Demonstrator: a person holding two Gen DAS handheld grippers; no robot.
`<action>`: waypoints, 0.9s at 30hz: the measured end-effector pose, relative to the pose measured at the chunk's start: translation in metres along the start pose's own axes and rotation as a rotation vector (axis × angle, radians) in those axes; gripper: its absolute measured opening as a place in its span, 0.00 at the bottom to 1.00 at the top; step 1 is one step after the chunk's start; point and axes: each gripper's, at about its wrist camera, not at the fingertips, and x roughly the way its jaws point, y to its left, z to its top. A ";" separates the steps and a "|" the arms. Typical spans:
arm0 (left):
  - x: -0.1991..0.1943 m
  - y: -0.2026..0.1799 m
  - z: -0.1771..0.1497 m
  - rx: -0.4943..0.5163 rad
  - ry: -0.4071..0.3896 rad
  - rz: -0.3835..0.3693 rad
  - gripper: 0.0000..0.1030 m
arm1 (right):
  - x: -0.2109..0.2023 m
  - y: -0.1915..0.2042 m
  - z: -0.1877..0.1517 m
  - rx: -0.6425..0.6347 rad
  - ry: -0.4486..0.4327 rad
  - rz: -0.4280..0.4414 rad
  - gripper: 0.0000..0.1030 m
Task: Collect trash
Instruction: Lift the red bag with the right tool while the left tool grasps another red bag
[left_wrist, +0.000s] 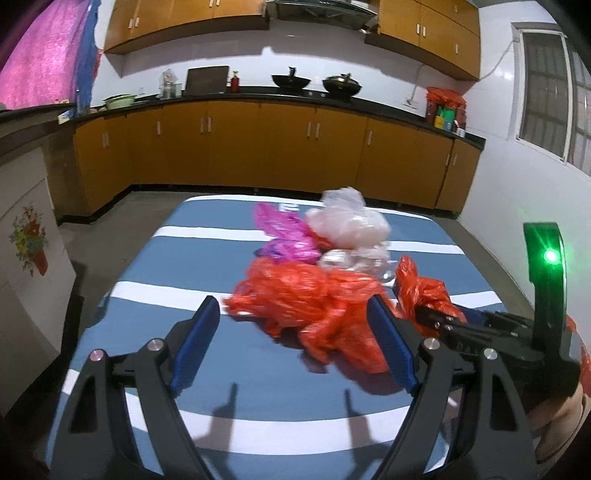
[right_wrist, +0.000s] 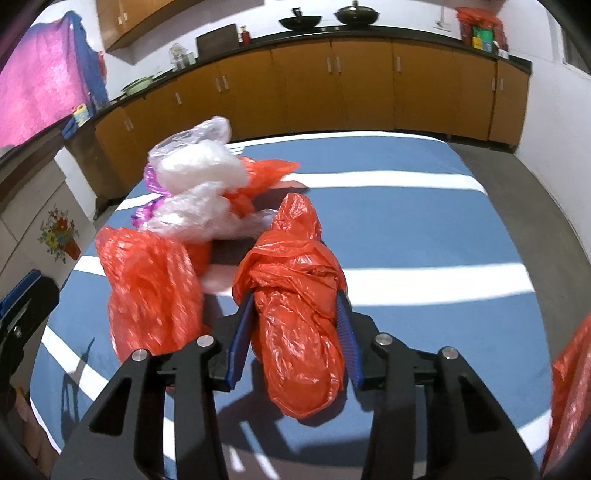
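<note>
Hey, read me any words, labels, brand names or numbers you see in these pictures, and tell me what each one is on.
No text can be read in either view.
Colorful box on the left counter: print too small and blurred.
Items in the red bag on the right counter: green and yellow packages, labels too blurred.
Plastic bags on the striped table, including the red bag between the right gripper fingers: no print visible.

Right half of the striped table (right_wrist: 424, 229) lay bare, free passage | left-centre blocked by a heap: loose red bag (right_wrist: 147, 288), white bags (right_wrist: 199, 173), pink bag (left_wrist: 284, 236) | right gripper (right_wrist: 295, 332), clamping a red bag (right_wrist: 295, 314), crowded the left gripper's (left_wrist: 295, 347) right flank.
</note>
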 end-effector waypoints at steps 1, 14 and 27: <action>0.003 -0.006 0.001 0.002 0.005 -0.009 0.78 | -0.005 -0.007 -0.004 0.009 -0.004 -0.014 0.42; 0.053 -0.057 -0.009 0.058 0.164 -0.011 0.45 | -0.033 -0.048 -0.021 0.084 -0.008 -0.065 0.42; 0.023 -0.023 -0.019 0.006 0.147 -0.108 0.05 | -0.051 -0.042 -0.030 0.088 -0.016 -0.051 0.42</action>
